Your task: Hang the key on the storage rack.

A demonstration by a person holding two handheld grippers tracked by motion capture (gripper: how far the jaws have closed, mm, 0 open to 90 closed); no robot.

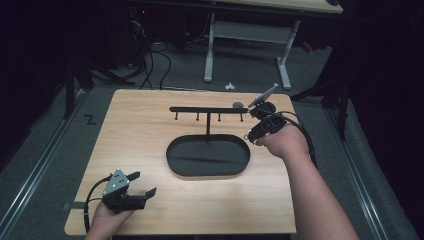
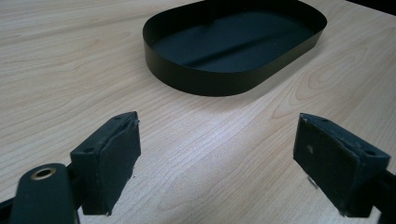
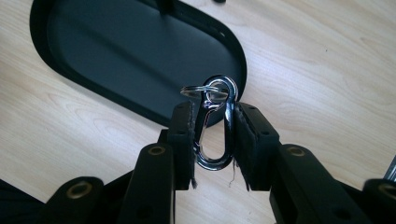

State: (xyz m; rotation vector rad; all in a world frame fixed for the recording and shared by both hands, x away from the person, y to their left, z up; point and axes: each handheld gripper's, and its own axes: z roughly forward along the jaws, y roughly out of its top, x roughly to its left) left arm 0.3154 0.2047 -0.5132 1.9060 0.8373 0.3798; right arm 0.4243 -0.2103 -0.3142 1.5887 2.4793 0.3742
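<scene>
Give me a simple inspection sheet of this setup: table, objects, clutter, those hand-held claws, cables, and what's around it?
Surface: light wooden table, bare apart from the items below.
Job's things: black oval tray with an upright hook rack; metal snap clip with a key ring.
Clutter: small dark round object behind the rack, too small to identify.
Grippers: left gripper open, near the table's front left; right gripper shut on the clip, by the rack's right end.
Cables: black cable trails from the left gripper.
Surroundings: dark room, white desk legs, floor cables.
</scene>
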